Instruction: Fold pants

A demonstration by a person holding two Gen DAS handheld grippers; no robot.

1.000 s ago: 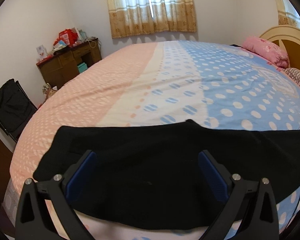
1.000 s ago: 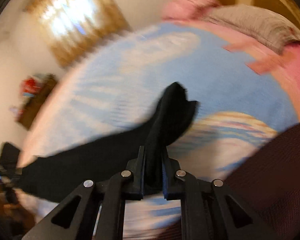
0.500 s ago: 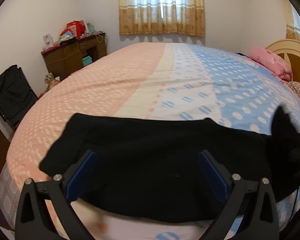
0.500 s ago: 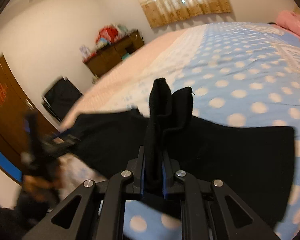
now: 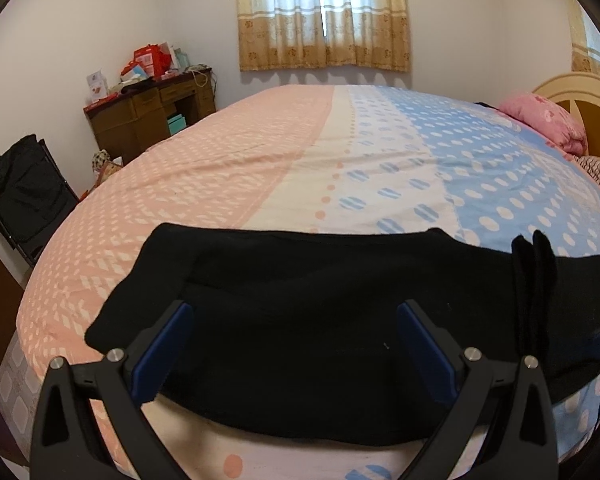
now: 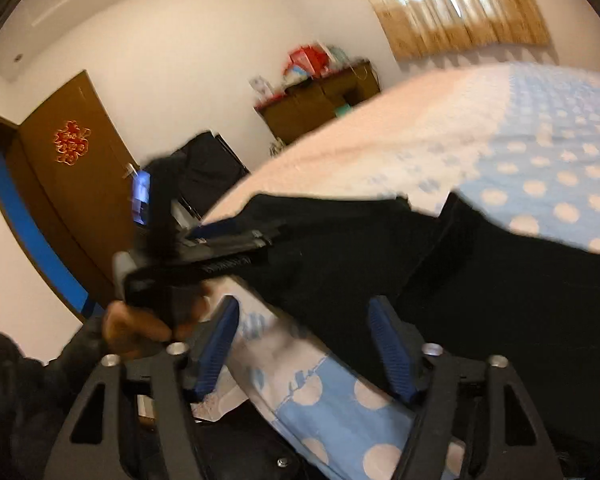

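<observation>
Pants (image 5: 320, 320), black, lie folded across the bed's (image 5: 300, 168) near edge, with open bedspread beyond. Left claw (image 5: 294, 344) and right claw (image 6: 304, 344) both gape wide above them, holding nothing. Right wrist view is motion-blurred.

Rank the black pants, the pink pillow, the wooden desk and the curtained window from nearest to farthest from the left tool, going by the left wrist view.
1. Black pants: on the bed, right at the left tool.
2. Pink pillow at far right and wooden desk at far left: too close to call.
3. Curtained window: on the back wall.
</observation>
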